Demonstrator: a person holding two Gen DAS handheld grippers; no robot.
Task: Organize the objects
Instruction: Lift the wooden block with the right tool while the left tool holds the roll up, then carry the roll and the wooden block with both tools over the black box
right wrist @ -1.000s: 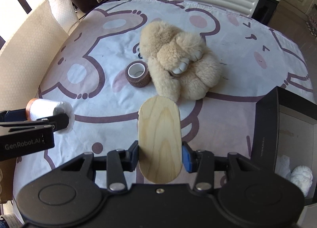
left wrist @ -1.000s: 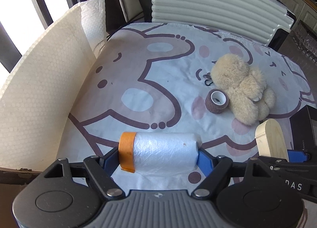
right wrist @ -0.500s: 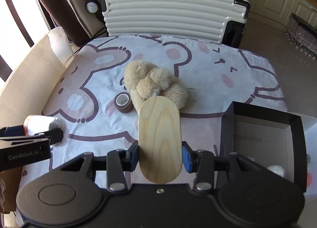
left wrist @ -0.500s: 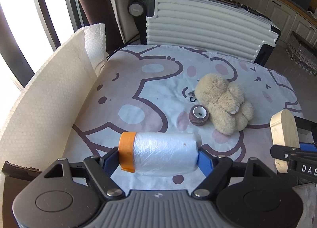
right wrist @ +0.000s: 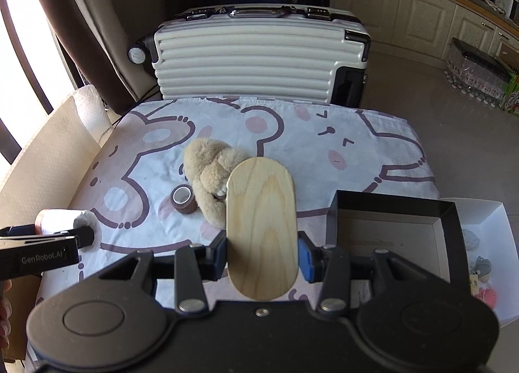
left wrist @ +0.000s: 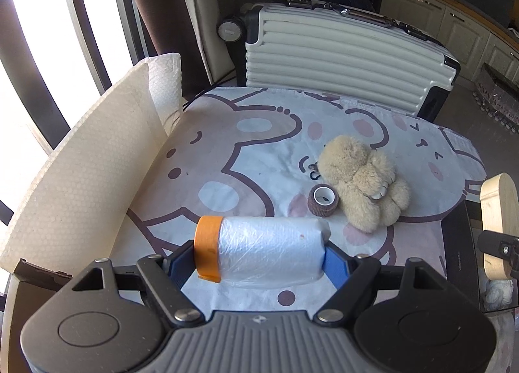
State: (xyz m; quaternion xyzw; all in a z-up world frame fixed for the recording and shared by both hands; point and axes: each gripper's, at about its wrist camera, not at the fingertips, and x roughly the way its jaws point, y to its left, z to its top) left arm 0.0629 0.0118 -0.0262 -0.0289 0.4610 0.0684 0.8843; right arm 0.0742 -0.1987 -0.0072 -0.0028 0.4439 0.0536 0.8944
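White ribbed suitcase (right wrist: 253, 62), bear-print tablecloth (left wrist: 259, 133), cream cabinets (right wrist: 421, 10), dark curtain (right wrist: 81, 32)

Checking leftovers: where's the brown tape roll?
In both wrist views the brown tape roll stands on end on the cloth, against the plush toy, on its window side, in neither claw.

We see a roll of thin, crinkled clear plastic film (left wrist: 271, 250), glossy, with a matt orange tape band at one end. The oval board (right wrist: 262, 227) is pale unvarnished wood with visible grain, smooth and matt. At centre, the plush toy (left wrist: 363, 188) is shaggy beige fur, and the small brown roll (left wrist: 323, 200) beside it looks like rough woven cloth. The table cover (left wrist: 227, 146) is printed fabric, slightly creased. At upper centre, the suitcase (right wrist: 256, 58) is ribbed hard plastic with a soft sheen.
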